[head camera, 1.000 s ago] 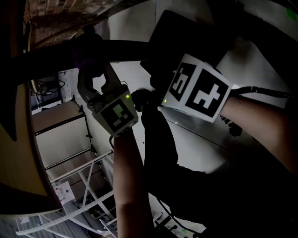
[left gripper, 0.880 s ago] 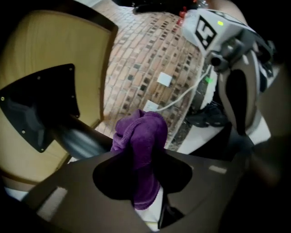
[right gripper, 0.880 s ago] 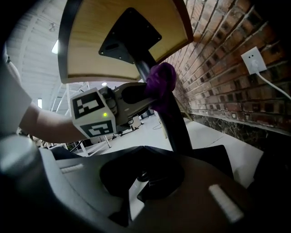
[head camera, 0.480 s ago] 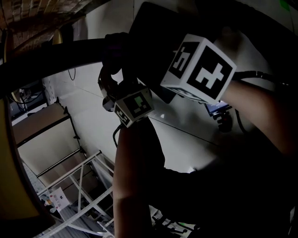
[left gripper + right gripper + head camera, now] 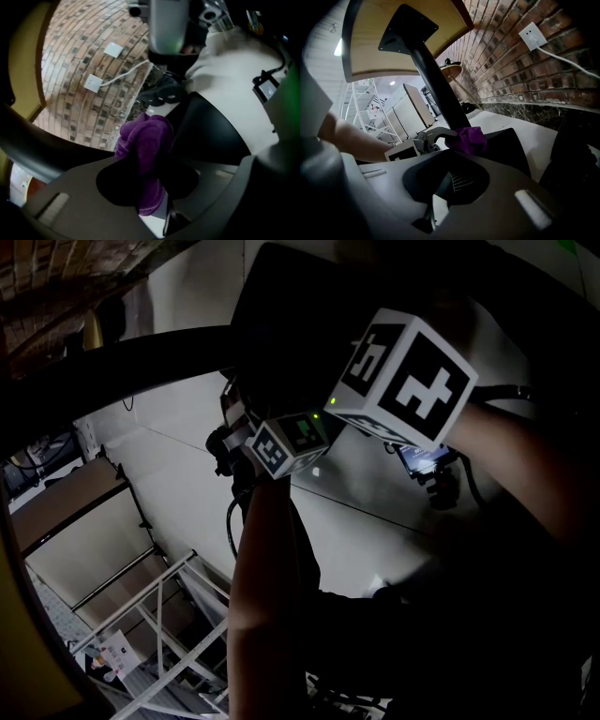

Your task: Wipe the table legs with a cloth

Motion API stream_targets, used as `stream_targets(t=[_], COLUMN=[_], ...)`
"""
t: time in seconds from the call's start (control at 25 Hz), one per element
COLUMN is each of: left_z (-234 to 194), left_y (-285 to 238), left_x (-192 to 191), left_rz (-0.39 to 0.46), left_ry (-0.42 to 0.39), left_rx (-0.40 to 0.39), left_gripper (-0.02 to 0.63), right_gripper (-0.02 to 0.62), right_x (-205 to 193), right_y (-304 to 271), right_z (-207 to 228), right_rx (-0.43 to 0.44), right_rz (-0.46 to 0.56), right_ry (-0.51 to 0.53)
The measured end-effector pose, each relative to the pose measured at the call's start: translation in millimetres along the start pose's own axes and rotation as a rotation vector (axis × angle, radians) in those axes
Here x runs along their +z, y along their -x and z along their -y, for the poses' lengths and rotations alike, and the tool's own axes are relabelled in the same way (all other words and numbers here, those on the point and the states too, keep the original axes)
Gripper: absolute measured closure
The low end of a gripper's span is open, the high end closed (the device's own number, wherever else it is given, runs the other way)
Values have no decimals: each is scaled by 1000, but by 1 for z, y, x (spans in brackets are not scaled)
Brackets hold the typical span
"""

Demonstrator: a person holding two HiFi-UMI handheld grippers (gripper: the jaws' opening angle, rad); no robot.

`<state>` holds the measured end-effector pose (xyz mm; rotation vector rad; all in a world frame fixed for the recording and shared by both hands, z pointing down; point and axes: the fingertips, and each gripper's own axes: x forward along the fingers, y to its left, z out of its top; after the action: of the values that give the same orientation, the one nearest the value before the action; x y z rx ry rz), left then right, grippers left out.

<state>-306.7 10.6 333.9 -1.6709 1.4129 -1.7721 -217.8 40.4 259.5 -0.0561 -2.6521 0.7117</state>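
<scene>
Left gripper view: shows the left gripper (image 5: 151,190) with jaws clenched on a crumpled purple cloth (image 5: 146,150), the black tubular metal table leg (image 5: 33,147) just left of the bunch. Right gripper view: finds the right gripper (image 5: 439,192) closed on nothing and farther off; sets the cloth against the leg's low end, near the black flat base plate (image 5: 513,150). Head view: too dark to confirm contact. Probably calls for stroking along the leg's slanted length, up toward the tan wooden worktop (image 5: 393,51).
</scene>
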Motion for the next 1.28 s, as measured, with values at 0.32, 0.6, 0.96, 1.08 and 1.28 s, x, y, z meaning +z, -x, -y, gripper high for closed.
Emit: stream_targets(t=[0.32,0.6,0.96,1.08,1.28], left_z=[45,34,-71,-111,-169], left_y=[-37,-43,-10,20,71], left_x=[-8,-1,41,43,46], left_rz=[-158,-230,-156,-164,-107], left_ry=[32,158,503,706,943], left_rx=[-111,-97,62,110,188], left_gripper=[488,491,491,491,491], right_gripper=[592,592,593,593,594], right_x=[-4,11,76,95,108], right_y=[13,33,87,112,130], right_z=[26,41,44,50,39], right_rx=[-43,-74,-101,-120,-100], right_rz=[13,62,242,304,375], right_ry=[-42,-70,-91,-116,-153])
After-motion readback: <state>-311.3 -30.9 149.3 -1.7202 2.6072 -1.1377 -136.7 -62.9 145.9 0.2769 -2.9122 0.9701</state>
